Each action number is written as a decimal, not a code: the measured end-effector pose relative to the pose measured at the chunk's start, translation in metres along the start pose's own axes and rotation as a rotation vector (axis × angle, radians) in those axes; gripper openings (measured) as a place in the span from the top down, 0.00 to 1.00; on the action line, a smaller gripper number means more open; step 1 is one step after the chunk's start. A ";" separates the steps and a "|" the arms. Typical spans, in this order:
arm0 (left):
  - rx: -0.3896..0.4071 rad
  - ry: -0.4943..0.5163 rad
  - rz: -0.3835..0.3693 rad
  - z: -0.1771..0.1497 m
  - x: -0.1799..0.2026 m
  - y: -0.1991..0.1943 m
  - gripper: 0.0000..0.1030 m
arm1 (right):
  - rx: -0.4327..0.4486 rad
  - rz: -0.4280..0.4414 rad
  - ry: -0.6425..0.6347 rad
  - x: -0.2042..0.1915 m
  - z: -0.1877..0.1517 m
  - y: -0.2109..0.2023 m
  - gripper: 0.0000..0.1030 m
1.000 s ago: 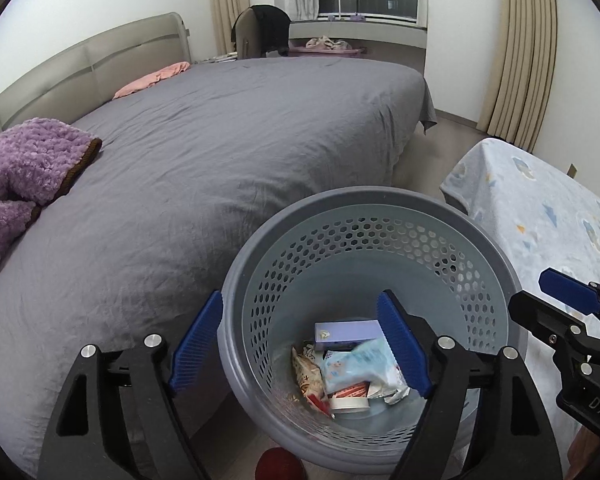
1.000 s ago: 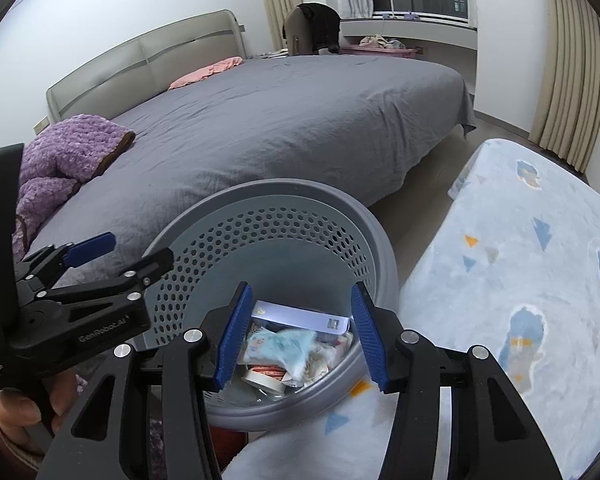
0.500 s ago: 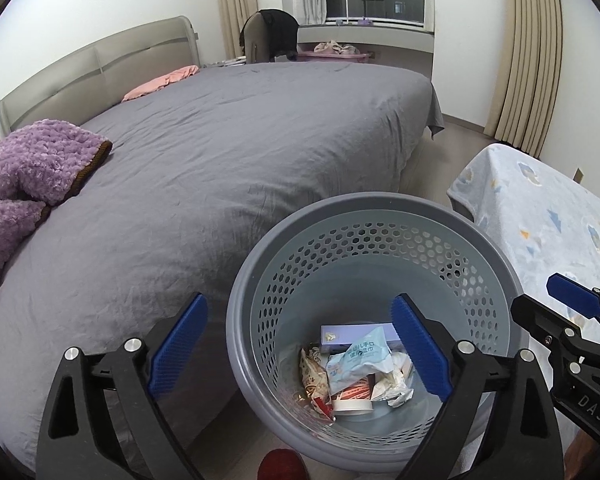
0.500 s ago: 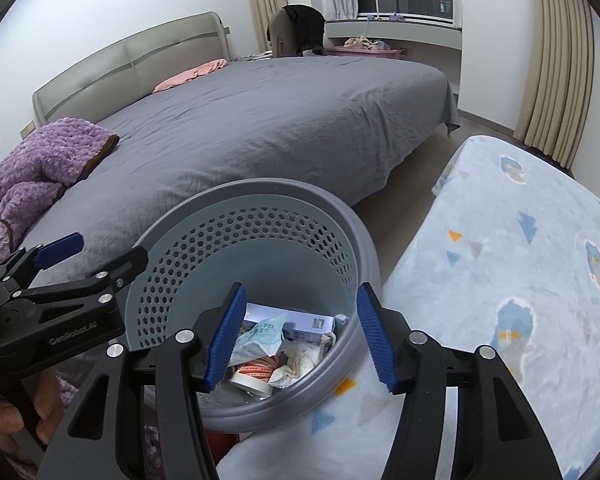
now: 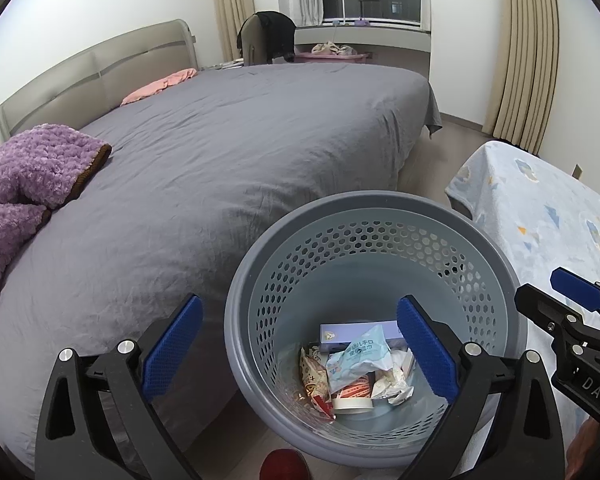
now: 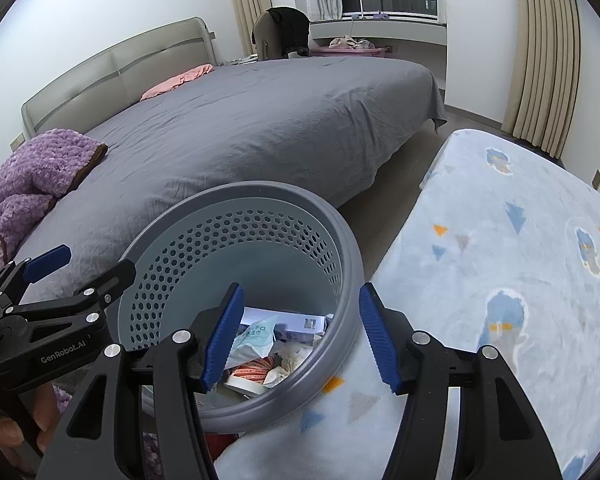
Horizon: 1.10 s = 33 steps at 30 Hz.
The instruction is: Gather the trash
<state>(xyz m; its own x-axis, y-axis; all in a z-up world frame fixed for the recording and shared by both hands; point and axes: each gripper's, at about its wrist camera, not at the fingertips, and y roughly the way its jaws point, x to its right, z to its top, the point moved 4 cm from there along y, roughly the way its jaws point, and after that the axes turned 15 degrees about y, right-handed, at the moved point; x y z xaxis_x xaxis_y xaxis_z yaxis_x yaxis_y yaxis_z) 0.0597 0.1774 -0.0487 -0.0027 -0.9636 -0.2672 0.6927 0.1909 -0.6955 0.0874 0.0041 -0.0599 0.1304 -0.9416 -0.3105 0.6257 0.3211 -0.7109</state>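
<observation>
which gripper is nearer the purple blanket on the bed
Left. The left gripper hangs on the bed side of the trash basket, toward the purple blanket. The right gripper sits on the basket's far side, over the blue patterned blanket.

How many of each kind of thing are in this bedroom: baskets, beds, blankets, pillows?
Perforated grey plastic waste basket: 1
Grey-sheeted bed: 1
Fluffy purple blanket: 1
Light blue patterned blanket: 1
Pink pillow: 1
Total: 5
</observation>
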 end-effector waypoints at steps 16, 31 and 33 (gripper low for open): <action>-0.012 0.002 0.009 -0.002 0.000 0.003 0.06 | -0.001 0.003 0.003 0.002 0.000 0.000 0.42; -0.023 0.004 0.012 -0.002 0.000 0.005 0.06 | -0.003 0.006 0.001 0.000 -0.001 0.000 0.42; -0.026 0.003 0.013 -0.002 0.000 0.005 0.06 | -0.001 0.006 0.002 0.000 -0.002 0.000 0.42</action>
<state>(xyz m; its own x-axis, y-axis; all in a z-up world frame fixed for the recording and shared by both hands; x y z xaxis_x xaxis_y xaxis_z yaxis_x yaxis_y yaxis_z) 0.0615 0.1787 -0.0540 0.0041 -0.9606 -0.2779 0.6738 0.2080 -0.7090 0.0860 0.0037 -0.0608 0.1324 -0.9395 -0.3160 0.6238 0.3267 -0.7100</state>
